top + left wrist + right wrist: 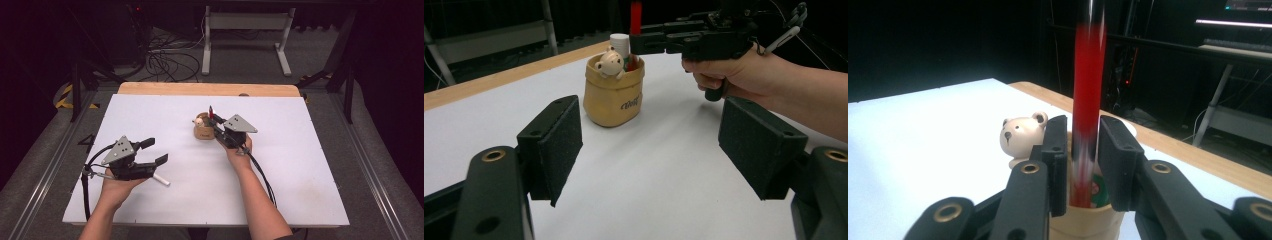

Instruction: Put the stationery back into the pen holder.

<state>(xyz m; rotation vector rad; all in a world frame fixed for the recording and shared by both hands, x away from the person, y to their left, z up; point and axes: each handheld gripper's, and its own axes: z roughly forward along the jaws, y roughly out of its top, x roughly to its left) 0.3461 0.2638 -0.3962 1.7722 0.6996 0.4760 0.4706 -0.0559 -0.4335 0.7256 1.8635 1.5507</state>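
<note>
Red pen (1087, 100) is held upright between the two black jaws of the right gripper (1083, 165), its lower end dipping into the mouth of a tan pen holder (614, 95) that stands on the white table (280, 165), a little far of centre and just right of the middle line. The jaws are seen in the right gripper view almost closed, their pads pressed to the pen's sides, the pen itself blurred. A small bear figure (610, 63) is perched on the holder's rim at its left side, and a white cylindrical object (620, 44) is seen standing inside the holder beside the red pen. The right gripper is gripped by the person's right hand (239, 149), placed just to the right of the holder and touching or nearly touching its rim; which of the two cannot be told. The left gripper (150, 151) is held by the left hand (116, 187) at the near left of the table, well apart from the holder, its jaws spread wide with nothing between them. A white pen (161, 179) is seen lying on the table just beneath that gripper. A wooden strip (207, 89) runs along the table's far edge, and cables (167, 62) lie on the floor beyond it
</note>
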